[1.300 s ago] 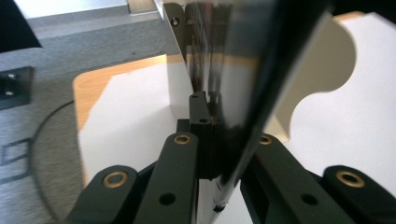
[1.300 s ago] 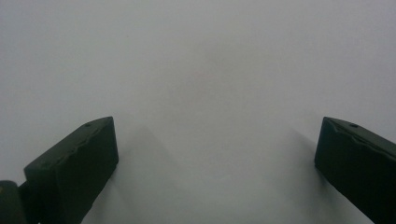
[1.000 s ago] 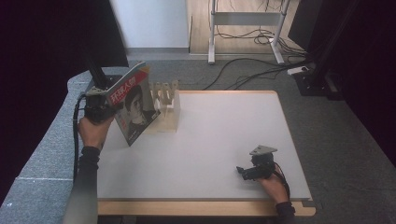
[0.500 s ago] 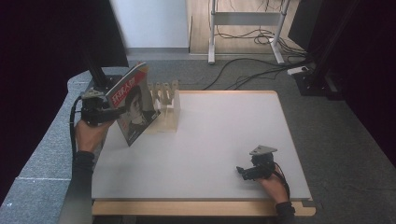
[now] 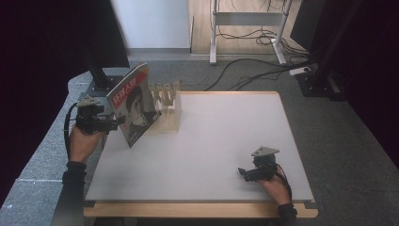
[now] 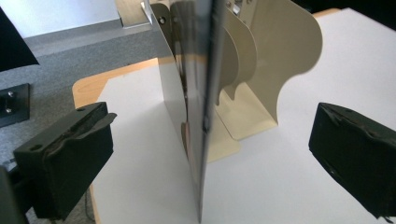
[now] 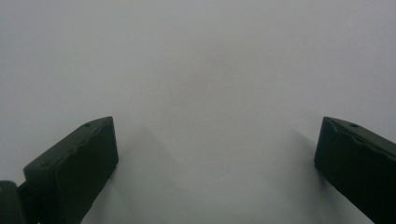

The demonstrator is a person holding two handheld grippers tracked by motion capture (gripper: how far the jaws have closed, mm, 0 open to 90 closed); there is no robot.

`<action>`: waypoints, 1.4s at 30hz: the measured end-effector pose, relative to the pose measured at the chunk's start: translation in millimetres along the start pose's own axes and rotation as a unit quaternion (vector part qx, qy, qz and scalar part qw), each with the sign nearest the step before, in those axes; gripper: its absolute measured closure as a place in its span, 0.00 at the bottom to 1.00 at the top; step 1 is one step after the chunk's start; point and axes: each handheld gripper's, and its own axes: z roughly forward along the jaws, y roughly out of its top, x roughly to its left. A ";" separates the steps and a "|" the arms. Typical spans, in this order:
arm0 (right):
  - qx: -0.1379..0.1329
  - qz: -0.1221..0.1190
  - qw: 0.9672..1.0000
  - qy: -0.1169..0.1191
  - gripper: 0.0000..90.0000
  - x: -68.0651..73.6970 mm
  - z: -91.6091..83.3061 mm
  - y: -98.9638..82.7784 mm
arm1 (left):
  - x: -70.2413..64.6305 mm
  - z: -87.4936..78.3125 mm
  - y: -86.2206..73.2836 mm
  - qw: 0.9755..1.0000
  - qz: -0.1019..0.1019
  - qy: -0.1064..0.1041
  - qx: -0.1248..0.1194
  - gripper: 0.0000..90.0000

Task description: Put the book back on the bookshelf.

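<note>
Red-topped magazine (image 5: 134,104) with portrait cover, cream rack (image 5: 168,102), white table (image 5: 226,136).

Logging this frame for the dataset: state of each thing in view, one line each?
Magazine: standing on its bottom edge, tilted, at the rack's end, not gripped.
Rack: upright on the table, dividers holding nothing.
Left gripper: open, jaws either side of the magazine's edge.
Right gripper: open, low over bare table.
</note>
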 end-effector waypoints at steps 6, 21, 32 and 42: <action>0.000 0.000 1.000 0.000 0.00 -0.1 -0.1 0.1 | -9.4 -11.6 -9.4 1.000 0.018 -0.005 0.003 0.00; 0.001 0.001 1.000 0.000 0.00 0.0 0.0 0.4 | -39.2 -12.9 -36.9 0.998 0.038 -0.054 0.011 0.00; 0.001 0.002 1.000 0.000 0.00 0.1 -0.1 0.4 | -76.7 21.7 -46.1 0.992 0.065 -0.108 0.021 0.00; 0.001 0.002 1.000 0.000 0.00 0.1 -0.1 0.4 | -100.6 61.0 -61.4 0.986 0.074 -0.143 0.035 0.00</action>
